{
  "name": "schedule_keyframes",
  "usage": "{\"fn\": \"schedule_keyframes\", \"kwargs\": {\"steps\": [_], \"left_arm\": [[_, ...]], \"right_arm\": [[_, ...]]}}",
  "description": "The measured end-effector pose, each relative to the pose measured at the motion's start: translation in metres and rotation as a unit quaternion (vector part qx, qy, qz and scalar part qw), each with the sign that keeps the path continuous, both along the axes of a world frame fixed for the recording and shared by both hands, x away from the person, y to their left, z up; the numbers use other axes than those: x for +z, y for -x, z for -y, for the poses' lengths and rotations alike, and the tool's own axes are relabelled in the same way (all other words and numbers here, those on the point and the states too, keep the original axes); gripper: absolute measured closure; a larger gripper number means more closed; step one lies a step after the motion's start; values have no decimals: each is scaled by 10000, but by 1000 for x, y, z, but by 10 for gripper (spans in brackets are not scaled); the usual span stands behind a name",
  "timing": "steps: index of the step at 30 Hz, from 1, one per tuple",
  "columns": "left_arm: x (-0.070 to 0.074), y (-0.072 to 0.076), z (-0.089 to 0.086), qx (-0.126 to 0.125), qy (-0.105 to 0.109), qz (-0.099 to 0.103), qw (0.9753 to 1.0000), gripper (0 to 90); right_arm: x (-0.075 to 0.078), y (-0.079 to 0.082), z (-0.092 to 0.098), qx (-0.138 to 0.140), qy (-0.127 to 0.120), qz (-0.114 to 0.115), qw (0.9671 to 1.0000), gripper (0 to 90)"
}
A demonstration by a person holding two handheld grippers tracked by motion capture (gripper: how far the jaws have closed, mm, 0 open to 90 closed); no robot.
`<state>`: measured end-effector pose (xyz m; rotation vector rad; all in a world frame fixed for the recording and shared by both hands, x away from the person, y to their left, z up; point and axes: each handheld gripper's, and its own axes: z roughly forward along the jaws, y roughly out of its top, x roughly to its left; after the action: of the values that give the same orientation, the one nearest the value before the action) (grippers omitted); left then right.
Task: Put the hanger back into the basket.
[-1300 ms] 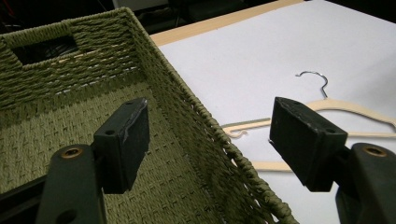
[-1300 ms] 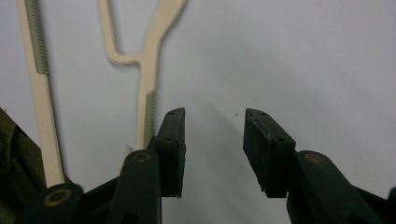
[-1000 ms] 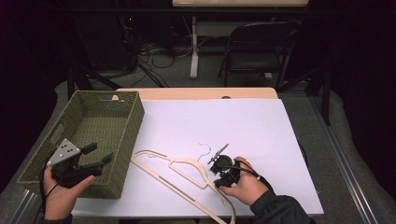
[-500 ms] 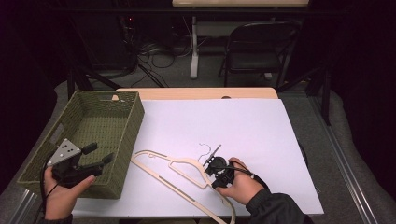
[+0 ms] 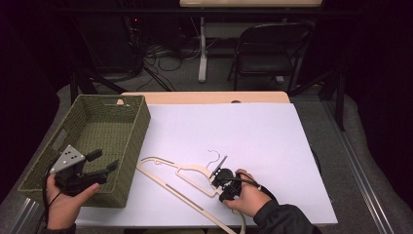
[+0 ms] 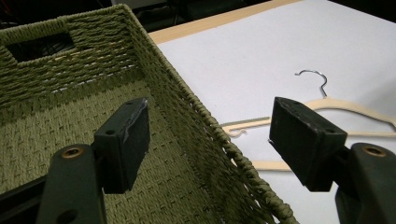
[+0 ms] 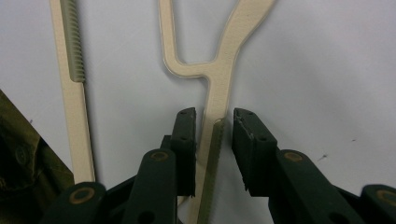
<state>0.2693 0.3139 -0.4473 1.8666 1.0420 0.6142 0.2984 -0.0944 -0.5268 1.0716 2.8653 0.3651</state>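
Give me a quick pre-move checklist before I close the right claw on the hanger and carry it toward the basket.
1. Right claw straddles the hanger arm, jaws on either side: ok.
2. Right claw has gripped it: not ok, a gap shows on both sides.
3. Hanger lies flat on the white table cover, metal hook free: ok.
4. Basket has room: ok, its visible floor is bare.
5. Left claw out of the way: not ok, it hangs open over the basket's near rim.
6. Whether the hanger fits inside the basket: cannot tell.
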Motion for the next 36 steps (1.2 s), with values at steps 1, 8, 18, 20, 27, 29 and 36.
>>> {"fn": "schedule_keyframes", "kwargs": {"steps": [1, 8, 18, 20, 27, 29, 36], "left_arm": [[0, 0, 0, 1, -1, 0, 10000, 290], [0, 0, 0, -4, -6, -2, 10000, 290], [-1, 0, 0, 4, 5, -11, 10000, 291], [-1, 0, 1, -11, -9, -26, 10000, 291], [-1, 0, 1, -6, 1, -18, 10000, 291], [-1, 0, 1, 1, -3, -20, 10000, 292], [0, 0, 3, -34, -1, 4, 10000, 294]], "right_arm": [[0, 0, 0, 0, 0, 0, 10000, 707], [-1, -1, -2, 13, 101, -38, 9999, 736], [-1, -5, -3, -118, 107, -137, 9998, 787], [-1, -6, -3, -253, 88, -259, 9993, 793], [1, -9, 6, -431, 26, -315, 9986, 805], [2, -9, 10, -466, 82, -281, 9985, 806], [6, -9, 20, -303, -6, -77, 9995, 807]]}}
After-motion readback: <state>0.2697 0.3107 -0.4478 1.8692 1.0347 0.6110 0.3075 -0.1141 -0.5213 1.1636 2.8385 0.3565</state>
